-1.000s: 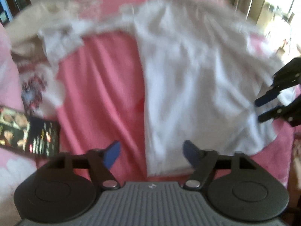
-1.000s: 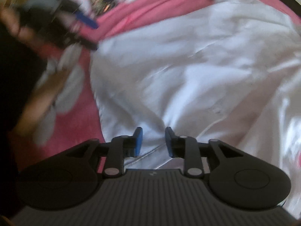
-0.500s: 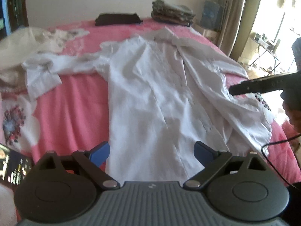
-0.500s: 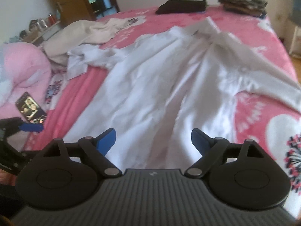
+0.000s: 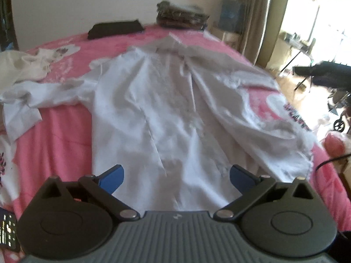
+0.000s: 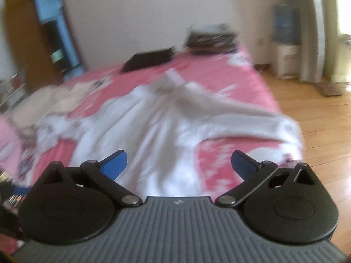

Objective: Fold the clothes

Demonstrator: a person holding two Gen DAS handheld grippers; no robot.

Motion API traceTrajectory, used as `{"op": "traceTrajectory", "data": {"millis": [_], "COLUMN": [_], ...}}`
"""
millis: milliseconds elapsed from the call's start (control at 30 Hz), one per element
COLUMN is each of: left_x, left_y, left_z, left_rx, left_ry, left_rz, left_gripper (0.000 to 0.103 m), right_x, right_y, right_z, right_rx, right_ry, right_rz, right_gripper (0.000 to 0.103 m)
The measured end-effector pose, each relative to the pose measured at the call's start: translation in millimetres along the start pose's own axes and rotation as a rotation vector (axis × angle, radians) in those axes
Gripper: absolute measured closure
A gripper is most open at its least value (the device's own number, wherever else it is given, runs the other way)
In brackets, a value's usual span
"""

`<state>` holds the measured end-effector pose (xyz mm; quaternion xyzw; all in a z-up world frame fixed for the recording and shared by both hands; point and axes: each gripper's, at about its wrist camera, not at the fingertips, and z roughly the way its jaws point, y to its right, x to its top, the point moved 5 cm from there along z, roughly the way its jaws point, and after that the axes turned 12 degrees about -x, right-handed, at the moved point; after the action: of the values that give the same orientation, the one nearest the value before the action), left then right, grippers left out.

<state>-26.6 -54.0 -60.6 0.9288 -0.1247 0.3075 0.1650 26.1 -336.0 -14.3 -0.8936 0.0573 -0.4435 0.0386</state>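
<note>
A white long-sleeved shirt lies spread face up on the pink bed sheet, collar at the far end and hem nearest me. One sleeve stretches left and the other drapes to the bed's right edge. My left gripper hovers open above the hem with nothing between its blue pads. In the blurred right wrist view the shirt lies ahead and below. My right gripper is off the cloth near the bed's right side, its jaws opening wide and empty.
A black folded item and a stack of folded clothes sit at the bed's far end. A cream garment is bunched at the left. A dark printed card lies near left. Wooden floor borders the bed's right edge.
Both grippers have drawn back from the shirt and tilted up, so more of the room shows. The right jaws went from nearly shut to wide open. The left jaws widened a little.
</note>
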Motion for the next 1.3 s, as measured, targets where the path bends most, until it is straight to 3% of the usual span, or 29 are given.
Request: {"op": "traceTrajectory", "data": {"millis": [100, 233, 433, 567, 633, 833, 867, 1000, 1133, 1233, 1300], "left_x": [-4.9, -15.7, -38.4, -46.8, -48.5, -56.0, -57.7, -62.6, -64.3, -65.3, -65.3], "left_y": [-2.0, -3.9, 3.5, 6.6, 7.6, 9.8, 10.2, 11.4, 9.6, 6.4, 5.1], "left_z": [11.5, 19.9, 26.2, 27.6, 27.3, 27.8, 27.7, 27.5, 28.5, 28.2, 27.4], "left_rx": [-0.008, 0.046, 0.106, 0.088, 0.081, 0.073, 0.075, 0.083, 0.098, 0.102, 0.101], "left_ry": [-0.041, -0.096, -0.191, -0.230, -0.242, -0.276, -0.279, -0.290, -0.296, -0.301, -0.303], "left_rz": [-0.036, -0.057, -0.005, 0.001, 0.004, 0.020, 0.026, 0.038, 0.032, 0.017, 0.011], "left_gripper": [0.000, 0.000, 0.000, 0.003, 0.009, 0.017, 0.017, 0.018, 0.018, 0.018, 0.018], "right_x": [0.9, -20.6, -53.8, -67.7, -72.3, -86.0, -88.0, -85.9, -76.5, -73.3, -80.8], "right_y": [36.0, 69.5, 68.0, 51.2, 46.1, 48.4, 50.1, 54.6, 54.8, 41.6, 44.2], "right_z": [-4.3, 11.1, 34.0, 36.0, 37.2, 45.4, 46.4, 38.7, 26.6, 8.7, 3.9], "right_rx": [-0.074, -0.117, -0.024, 0.067, 0.057, 0.037, 0.032, 0.015, -0.022, 0.058, 0.050], "right_ry": [0.018, -0.125, -0.265, -0.315, -0.316, -0.372, -0.382, -0.353, -0.301, -0.280, -0.321], "right_rz": [0.083, 0.168, 0.119, 0.017, -0.044, -0.109, -0.114, -0.122, -0.131, -0.144, -0.104], "right_gripper": [0.001, 0.001, 0.006, 0.009, 0.012, 0.053, 0.063, 0.088, 0.086, 0.083, 0.072]}}
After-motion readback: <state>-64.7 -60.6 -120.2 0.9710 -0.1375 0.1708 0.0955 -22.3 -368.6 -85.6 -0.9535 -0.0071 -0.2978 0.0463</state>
